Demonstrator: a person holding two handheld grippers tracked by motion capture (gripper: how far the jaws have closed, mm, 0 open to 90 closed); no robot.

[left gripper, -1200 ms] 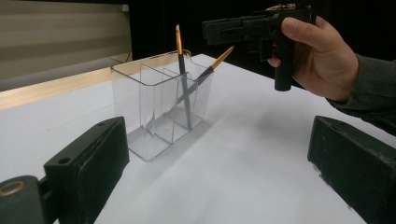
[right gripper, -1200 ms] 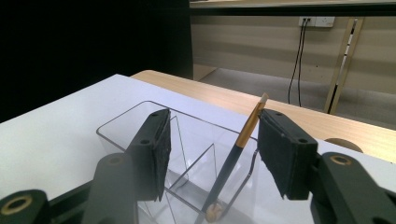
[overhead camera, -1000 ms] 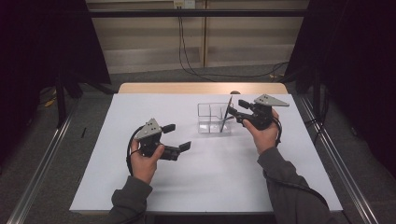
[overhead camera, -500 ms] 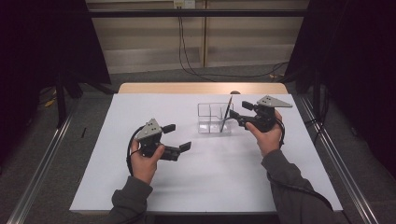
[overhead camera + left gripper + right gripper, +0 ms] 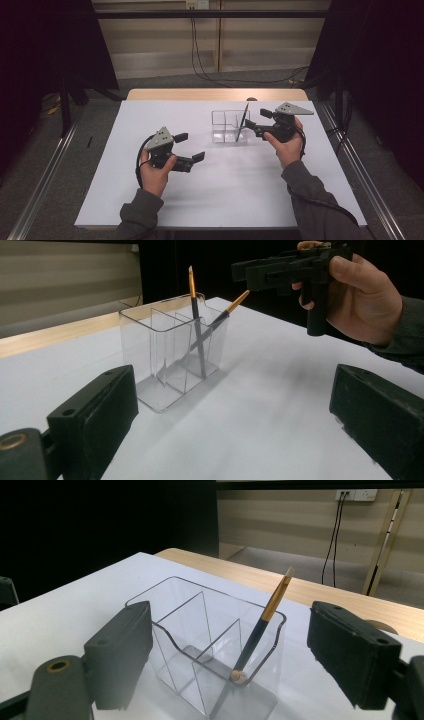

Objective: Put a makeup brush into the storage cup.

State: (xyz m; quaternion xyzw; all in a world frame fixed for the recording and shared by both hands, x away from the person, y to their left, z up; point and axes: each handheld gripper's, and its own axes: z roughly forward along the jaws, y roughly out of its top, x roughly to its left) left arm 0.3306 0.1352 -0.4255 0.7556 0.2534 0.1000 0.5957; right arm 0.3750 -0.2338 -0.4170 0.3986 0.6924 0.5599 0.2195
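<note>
A clear plastic organizer (image 5: 229, 127) with several compartments stands on the white table (image 5: 225, 200). Two black brushes with gold ferrules rest in it, one upright (image 5: 193, 295) and one leaning (image 5: 227, 310). My right gripper (image 5: 256, 120) hovers at the organizer's right side. Its jaws have just been opening and hold nothing. In the right gripper view (image 5: 230, 625) the leaning brush (image 5: 267, 612) and the organizer (image 5: 200, 630) sit just ahead of the open jaws. My left gripper (image 5: 190, 146) is open and empty to the left of the organizer, and it faces the organizer (image 5: 172, 355).
A bare wooden strip (image 5: 215, 94) runs along the table's far edge. Metal floor rails (image 5: 45, 175) flank the table on both sides. Cables (image 5: 200, 60) hang down the back wall. White table surface lies all around the organizer.
The right gripper's jaws stand wider apart than before. The brush stays leaning in the organizer. Neither hand has shifted.
</note>
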